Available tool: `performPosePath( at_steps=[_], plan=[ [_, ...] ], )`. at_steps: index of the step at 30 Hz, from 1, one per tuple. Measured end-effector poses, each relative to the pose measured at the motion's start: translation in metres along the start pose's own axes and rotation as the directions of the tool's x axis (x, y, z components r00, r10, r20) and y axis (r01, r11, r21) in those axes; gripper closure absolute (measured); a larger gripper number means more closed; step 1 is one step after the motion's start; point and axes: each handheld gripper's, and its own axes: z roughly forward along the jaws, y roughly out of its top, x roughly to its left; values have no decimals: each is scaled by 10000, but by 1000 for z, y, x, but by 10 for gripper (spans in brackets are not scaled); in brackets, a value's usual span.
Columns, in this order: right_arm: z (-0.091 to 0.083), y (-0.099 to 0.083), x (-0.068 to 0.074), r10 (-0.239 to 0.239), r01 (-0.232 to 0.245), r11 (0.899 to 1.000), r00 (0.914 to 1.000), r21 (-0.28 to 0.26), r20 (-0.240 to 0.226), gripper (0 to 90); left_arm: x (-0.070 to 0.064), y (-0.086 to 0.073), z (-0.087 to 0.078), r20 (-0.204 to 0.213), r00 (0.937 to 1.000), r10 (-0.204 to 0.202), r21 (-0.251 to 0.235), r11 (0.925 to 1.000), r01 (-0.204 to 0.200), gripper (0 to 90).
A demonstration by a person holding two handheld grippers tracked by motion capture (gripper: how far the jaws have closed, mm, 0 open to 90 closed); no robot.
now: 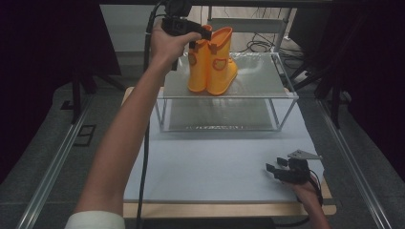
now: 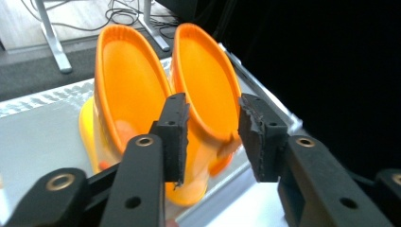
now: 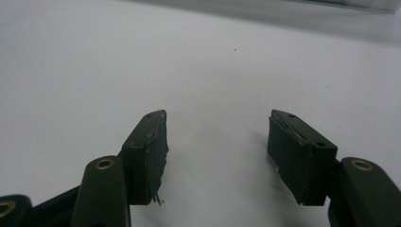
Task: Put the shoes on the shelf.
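Observation:
Two orange rubber boots stand upright side by side on a raised metal-topped shelf (image 1: 258, 78): one boot (image 1: 198, 64) on the left, the other (image 1: 222, 59) on the right. My left gripper (image 1: 206, 34) hovers open at the boot tops. In the left gripper view its jaws stand apart around the near rim of the right-hand boot (image 2: 205, 75), with the other boot (image 2: 125, 80) beside it; I cannot tell whether they touch it. My right gripper (image 1: 273, 167) is open and low over the pale table mat (image 1: 215, 162), with nothing in it (image 3: 215, 142).
The shelf is a thin-legged frame with a see-through front (image 1: 224, 112), set at the back of the mat. Metal rails (image 1: 52, 162) run along both sides of the table. Cables (image 1: 258, 45) and desk legs lie on the floor behind. The wooden table edge (image 1: 215, 210) is nearest me.

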Motion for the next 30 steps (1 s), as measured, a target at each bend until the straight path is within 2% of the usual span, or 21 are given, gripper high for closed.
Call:
performPosePath(
  at_steps=[4, 5, 6, 9, 13, 16, 25, 30],
  plan=[
    [1, 0, 1, -89, 89, 9999, 10000, 49, 7, 384, 2, -12, -11, 14, 9999, 109, 25, 9999, -109, 705],
    [1, 0, 1, -88, 88, 10000, 10000, 47, -9, 384, 3, -21, -17, 29, 9999, 152, 97, 9998, -152, 712],
    [1, 0, 1, -88, 88, 10000, 10000, 47, -9, 384, 3, -21, -17, 29, 9999, 152, 97, 9998, -152, 719],
    [0, 0, 1, -141, 141, 9999, 9999, 30, -53, 384, 5, -38, -24, 31, 9997, 236, 176, 9996, -236, 723],
    [1, 0, 2, -292, 292, 9996, 9996, 53, -31, 383, 6, -49, -28, 128, 9994, 321, 162, 9993, -323, 726],
    [1, 0, 2, -328, 329, 9994, 9995, 91, -16, 383, 8, -61, -30, 158, 9985, 532, 230, 9983, -536, 728],
    [2, 0, 3, -346, 346, 9993, 9994, 130, 19, 383, 19, -84, -32, 114, 9992, 379, 171, 9991, -381, 761],
    [1, 0, 3, -314, 314, 9994, 9995, 143, 8, 384, 26, -97, -32, 117, 9995, 289, 176, 9994, -291, 819]
  ],
)
